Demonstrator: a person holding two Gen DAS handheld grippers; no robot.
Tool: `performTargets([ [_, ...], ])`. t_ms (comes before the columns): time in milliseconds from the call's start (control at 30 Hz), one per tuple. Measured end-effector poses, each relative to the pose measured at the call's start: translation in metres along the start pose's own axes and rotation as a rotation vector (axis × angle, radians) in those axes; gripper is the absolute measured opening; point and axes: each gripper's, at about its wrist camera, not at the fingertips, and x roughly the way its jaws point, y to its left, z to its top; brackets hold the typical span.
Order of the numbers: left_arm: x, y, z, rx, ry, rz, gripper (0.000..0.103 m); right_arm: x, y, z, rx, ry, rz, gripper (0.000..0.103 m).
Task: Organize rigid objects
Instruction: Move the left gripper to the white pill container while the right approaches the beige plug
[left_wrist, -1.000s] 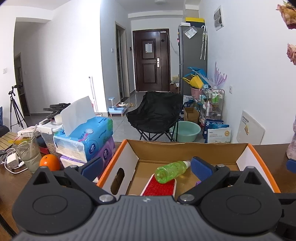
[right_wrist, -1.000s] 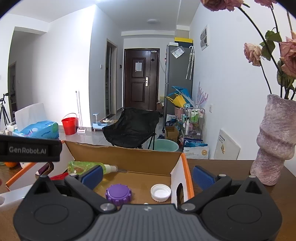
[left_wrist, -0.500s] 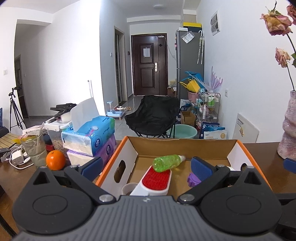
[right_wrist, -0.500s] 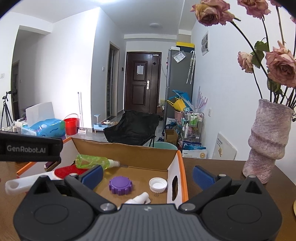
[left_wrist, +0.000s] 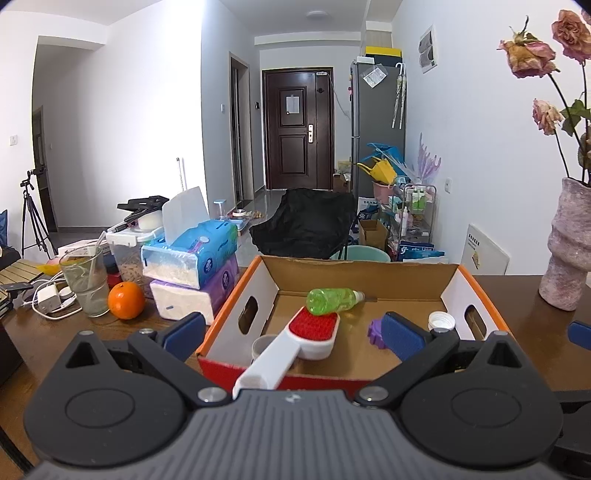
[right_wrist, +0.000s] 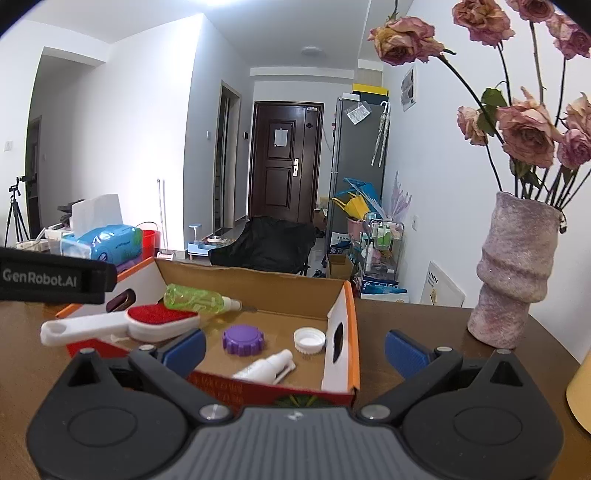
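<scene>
Both views now sit farther back from the cardboard box (left_wrist: 452, 275) than a second ago, so its near red wall and more of the contents show, along with the vase (right_wrist: 513, 273) to the right. The left hand-held gripper (left_wrist: 293, 330) is spread wide and empty, its blue pads either side of the box's near-left corner. The right hand-held gripper (right_wrist: 295, 349) is likewise released and holds nothing, framing the near-right corner.

Inside the box lie a green bottle (left_wrist: 332, 300) on its side toward the back, a lint brush (left_wrist: 295, 343) with a red pad and a long white handle that sticks out over the near wall, a purple cap (right_wrist: 242, 339), a white cap (right_wrist: 309, 339) and a small white spray bottle (right_wrist: 267, 367) near the front. The box stands on the brown bench (right_wrist: 417, 325); tissue packs (left_wrist: 192, 266) and an orange (left_wrist: 125, 300) sit to its left.

The brush looks light, stiff plastic; its overhanging handle seems the easiest hold, though smooth and likely to pivot if pinched far from the head. The green bottle is round and probably slippery, so a grip across its middle would suit. The caps are low and flat, best pinched across their ribbed rims.
</scene>
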Motion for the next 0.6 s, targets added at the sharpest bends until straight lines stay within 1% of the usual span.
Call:
performTargets([
  [367,-0.033,0.006,-0.018,-0.011,0.005,-0.008,0.103,-0.039,-0.003,-0.022,0.004,0.011,-0.001,0.103],
  [600,-0.050,0.008,-0.031,-0.014,0.024,-0.008,0.103,-0.062,-0.001,-0.033,0.018,0.006,0.006,0.103],
])
